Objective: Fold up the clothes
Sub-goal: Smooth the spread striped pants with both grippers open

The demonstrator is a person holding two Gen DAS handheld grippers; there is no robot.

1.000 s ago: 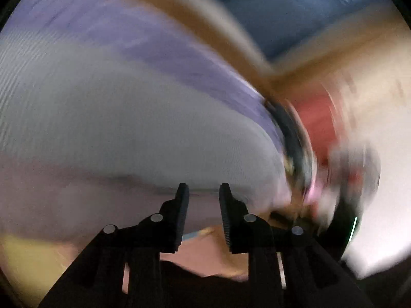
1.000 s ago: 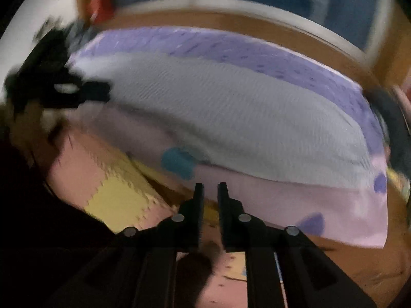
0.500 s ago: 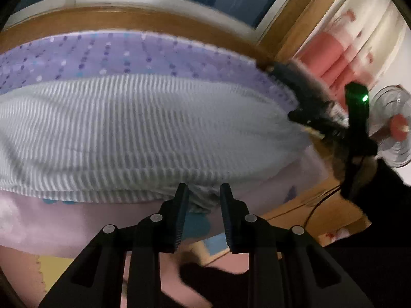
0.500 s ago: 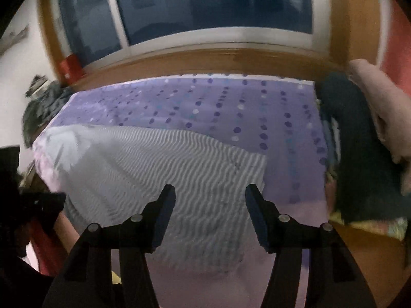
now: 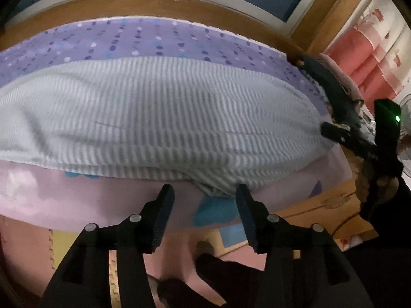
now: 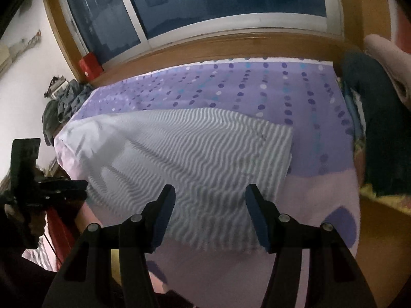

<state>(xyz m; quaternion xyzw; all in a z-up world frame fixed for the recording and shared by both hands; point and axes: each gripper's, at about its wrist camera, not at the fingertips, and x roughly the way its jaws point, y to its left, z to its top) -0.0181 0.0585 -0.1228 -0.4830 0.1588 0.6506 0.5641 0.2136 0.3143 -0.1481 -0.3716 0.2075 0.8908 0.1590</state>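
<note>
A grey-and-white striped garment (image 5: 159, 118) (image 6: 195, 154) lies spread on the bed's purple dotted sheet (image 5: 143, 41) (image 6: 257, 89). My left gripper (image 5: 204, 195) is at the garment's near hem. Its jaws are opening, and a small bunch of the hem sits between the tips without the pads pressing on it. My right gripper (image 6: 210, 192) stands open above the garment's near right part, holding nothing. Each gripper also shows in the other's view: the right gripper (image 5: 334, 133) at the garment's right end, the left gripper (image 6: 82, 188) at its left end.
A pile of dark and pink clothes (image 6: 380, 128) lies at the bed's right end and a grey heap (image 6: 66, 102) at its left. A wooden sill with a red box (image 6: 90, 65) runs behind. A fan (image 5: 405, 128) stands right; foam mats (image 5: 25, 243) cover the floor.
Both views swung from a blur to a steady look over the bed. The right gripper opened first, then the left, and the striped garment now lies spread on the sheet.
</note>
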